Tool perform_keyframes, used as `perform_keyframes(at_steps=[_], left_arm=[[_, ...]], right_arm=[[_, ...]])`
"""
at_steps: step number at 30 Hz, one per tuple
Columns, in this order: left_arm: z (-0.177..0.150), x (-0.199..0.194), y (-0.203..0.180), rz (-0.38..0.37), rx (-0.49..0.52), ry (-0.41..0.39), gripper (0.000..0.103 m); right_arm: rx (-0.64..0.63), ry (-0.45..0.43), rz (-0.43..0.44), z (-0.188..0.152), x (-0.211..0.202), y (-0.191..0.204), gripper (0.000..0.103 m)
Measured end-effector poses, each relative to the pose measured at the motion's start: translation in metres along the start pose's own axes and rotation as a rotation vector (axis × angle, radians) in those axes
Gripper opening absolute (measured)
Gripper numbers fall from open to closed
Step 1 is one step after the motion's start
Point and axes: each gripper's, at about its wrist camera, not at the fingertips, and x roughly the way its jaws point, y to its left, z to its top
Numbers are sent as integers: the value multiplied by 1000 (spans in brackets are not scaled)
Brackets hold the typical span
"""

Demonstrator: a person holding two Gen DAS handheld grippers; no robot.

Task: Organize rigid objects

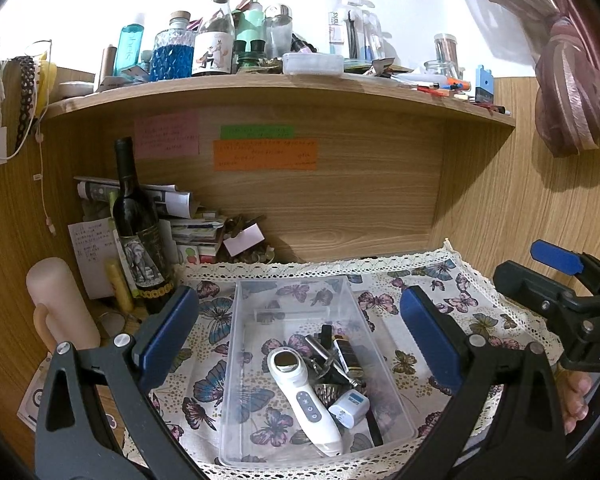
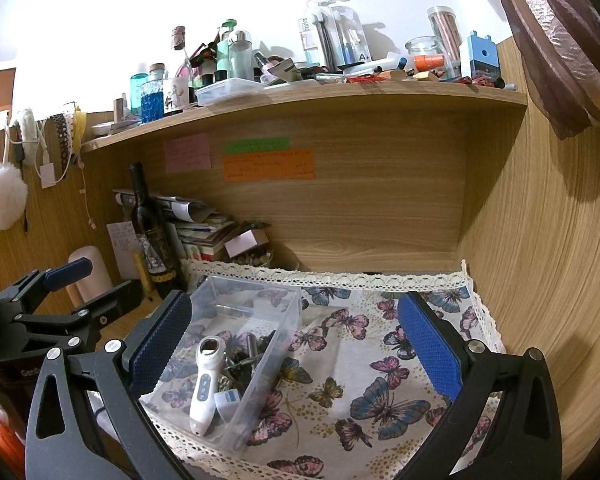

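Note:
A clear plastic bin [image 1: 296, 292] sits on the butterfly cloth [image 1: 440, 284]. In it lie a white handheld device [image 1: 302, 396], a small white charger [image 1: 348, 408], a dark lighter [image 1: 346, 354] and several small metal pieces. My left gripper [image 1: 300, 340] is open and empty, its pads either side of the bin. My right gripper [image 2: 296, 344] is open and empty over the cloth, with the bin [image 2: 260, 312] by its left pad. The white device [image 2: 205, 384] shows there too. The right gripper also shows at the right edge of the left wrist view [image 1: 556, 276].
A dark wine bottle [image 1: 138, 232] stands at the back left beside stacked papers [image 1: 196, 228] and a pink cylinder [image 1: 62, 304]. A wooden shelf [image 1: 300, 92] above is crowded with bottles and jars. Wooden walls close the nook; a curtain [image 1: 572, 80] hangs at right.

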Motion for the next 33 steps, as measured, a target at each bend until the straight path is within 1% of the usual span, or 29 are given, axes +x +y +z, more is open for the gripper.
perform_keyframes(at_steps=[8, 20, 33], left_arm=[[-2, 1, 0, 1, 3, -4, 102], [0, 8, 5, -10, -28, 30, 102], [0, 9, 4, -33, -13, 37, 102]], right_arm=[[16, 10, 9, 1, 2, -1, 103], [15, 16, 5, 0, 2, -1, 103], [10, 22, -5, -1, 4, 2, 103]])
